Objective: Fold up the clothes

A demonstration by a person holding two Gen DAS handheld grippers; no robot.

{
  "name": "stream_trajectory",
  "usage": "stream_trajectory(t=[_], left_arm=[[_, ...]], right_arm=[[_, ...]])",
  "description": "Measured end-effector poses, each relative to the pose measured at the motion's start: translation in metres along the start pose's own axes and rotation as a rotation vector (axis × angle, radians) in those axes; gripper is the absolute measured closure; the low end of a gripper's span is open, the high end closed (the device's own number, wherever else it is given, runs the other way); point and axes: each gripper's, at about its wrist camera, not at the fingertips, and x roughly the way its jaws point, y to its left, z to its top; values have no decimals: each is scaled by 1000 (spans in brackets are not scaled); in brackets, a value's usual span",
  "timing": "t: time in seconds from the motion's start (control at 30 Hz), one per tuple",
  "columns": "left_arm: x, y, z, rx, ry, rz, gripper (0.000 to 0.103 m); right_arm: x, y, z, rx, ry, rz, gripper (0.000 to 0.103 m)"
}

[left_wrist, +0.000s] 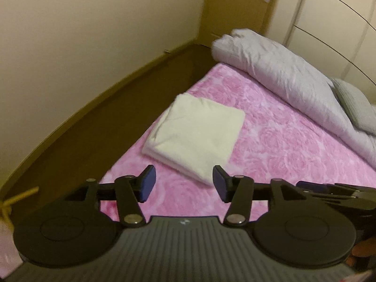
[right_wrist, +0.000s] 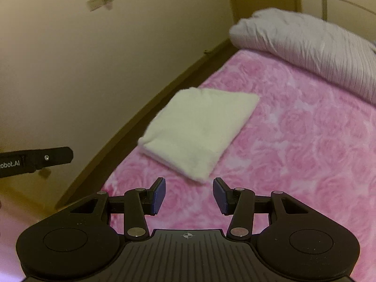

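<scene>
On pink bedspread (left_wrist: 282, 145), folded cream garment (left_wrist: 195, 131) blurred, left gripper (left_wrist: 184, 184) and right gripper (right_wrist: 189, 195) fingers wide, empty

This is a bedroom in a home. A bed (left_wrist: 282, 145) spread with a pink rose-patterned blanket (right_wrist: 305, 145) fills most of both views, and a rolled grey duvet (left_wrist: 282, 80) lies along its far edge with a grey pillow (left_wrist: 354, 108) beside it. A folded cream garment (left_wrist: 195, 138) rests near the bed's left edge. Plain cream walls (left_wrist: 94, 35) with a brown skirting board (right_wrist: 145, 108) close the room, and a wardrobe with pale doors (left_wrist: 333, 18) stands beyond the duvet.
</scene>
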Motion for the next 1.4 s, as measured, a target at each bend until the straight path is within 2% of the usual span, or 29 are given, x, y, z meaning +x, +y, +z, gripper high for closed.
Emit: stream_trajectory(t=[0.2,0.37,0.6,0.77,0.97,1.2,1.4], left_arm=[[-50,-63,-42,-91,7,45,51],[-84,-105,-57,-78,-37,116,51],[-107,-129,-65,-60,-60,204,51],[-103,-134,-70,-55,-35,243,51],[-91,-137,-78,-49,2,243,51],[-78,-141,-82,4,11,269,50],[-66,-134,-80,-21,42,198,51]], right_arm=[[-69,-33,-16,-84,-8,37,55],[-106,-55,-24,-100,-21,55,54],[-136,-59,-22,-114,-55,84,54],[-143,-57,-24,-144,-67,85,54],[-134,-56,-25,-121,6,37,54],[-128,-50,-24,-164,11,14,54],[-114,-48,-21,-179,58,-6,54]])
